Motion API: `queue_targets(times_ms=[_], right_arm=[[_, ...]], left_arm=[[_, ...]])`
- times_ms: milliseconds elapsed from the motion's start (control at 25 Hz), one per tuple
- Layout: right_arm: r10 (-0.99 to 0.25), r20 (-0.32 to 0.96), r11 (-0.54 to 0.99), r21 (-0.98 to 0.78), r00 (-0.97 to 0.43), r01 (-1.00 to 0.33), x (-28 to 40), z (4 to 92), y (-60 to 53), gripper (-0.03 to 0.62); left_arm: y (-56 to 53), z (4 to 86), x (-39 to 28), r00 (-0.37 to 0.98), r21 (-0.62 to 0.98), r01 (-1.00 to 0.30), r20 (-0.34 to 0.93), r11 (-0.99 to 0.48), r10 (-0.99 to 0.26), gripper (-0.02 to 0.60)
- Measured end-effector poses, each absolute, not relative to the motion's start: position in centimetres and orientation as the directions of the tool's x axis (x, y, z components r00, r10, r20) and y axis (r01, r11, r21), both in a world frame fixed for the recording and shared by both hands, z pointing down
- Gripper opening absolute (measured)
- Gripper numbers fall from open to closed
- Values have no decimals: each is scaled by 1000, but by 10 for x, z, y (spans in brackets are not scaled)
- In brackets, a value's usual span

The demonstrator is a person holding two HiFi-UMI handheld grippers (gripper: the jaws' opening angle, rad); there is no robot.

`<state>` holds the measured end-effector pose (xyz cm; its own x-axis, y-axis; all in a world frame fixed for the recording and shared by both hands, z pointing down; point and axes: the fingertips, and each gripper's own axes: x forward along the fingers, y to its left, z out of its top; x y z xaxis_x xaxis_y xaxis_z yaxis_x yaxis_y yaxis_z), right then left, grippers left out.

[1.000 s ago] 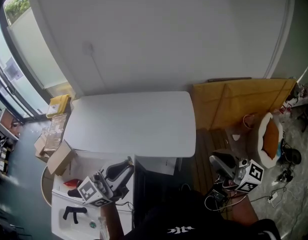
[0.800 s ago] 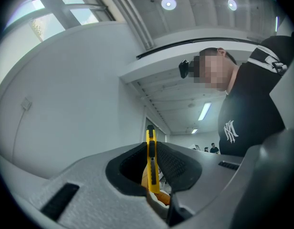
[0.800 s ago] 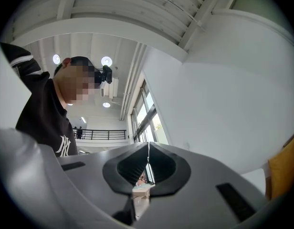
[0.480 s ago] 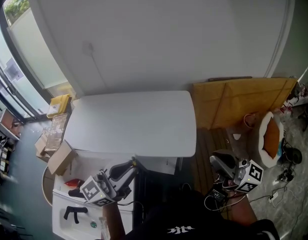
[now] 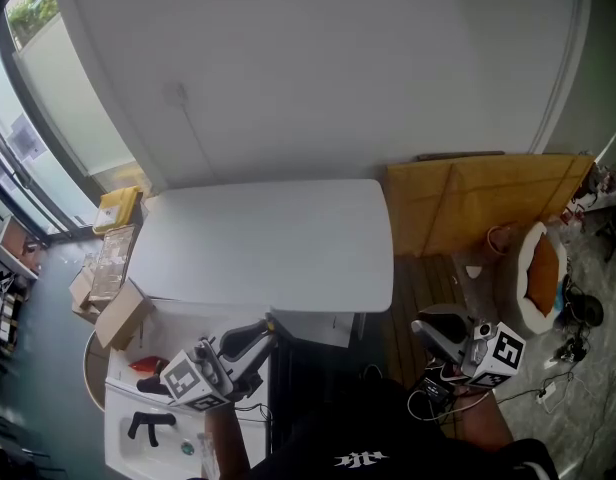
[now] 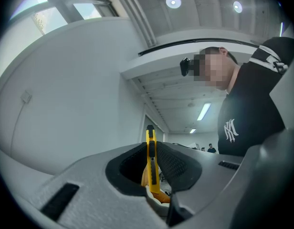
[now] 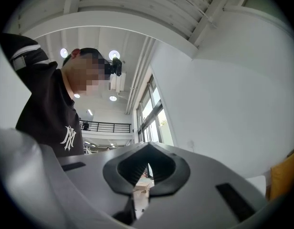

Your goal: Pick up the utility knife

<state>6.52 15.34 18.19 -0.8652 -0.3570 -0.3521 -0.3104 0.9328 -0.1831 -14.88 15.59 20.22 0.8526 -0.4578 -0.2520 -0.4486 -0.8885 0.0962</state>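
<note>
Currently: pick-up done, I judge; utility knife (image 6: 151, 168) clamped in my left gripper (image 6: 151, 148).
My right gripper (image 7: 148, 168): closed, empty.
Next: keep grip steady.

The person wears a black shirt (image 5: 408, 433) with a white chest logo (image 5: 350, 460). A black camera (image 6: 186, 67) is worn on the head.

The right claw (image 7: 148, 156) tilts upward, jaws meeting at the tips, before a white wall (image 7: 223, 89) and tall windows (image 7: 149, 113).
</note>
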Motion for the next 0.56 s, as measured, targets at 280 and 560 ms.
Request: queue_targets(times_ms=[280, 560], right_arm=[[-316, -346, 949, -122, -883, -292, 61, 181, 159, 3], [-293, -352, 956, -81, -889, -283, 56, 178, 159, 3]], left_arm=[[153, 197, -149, 843, 105, -444, -286, -890, -455, 60], [153, 199, -151, 847, 104, -445, -274, -889, -456, 60]])
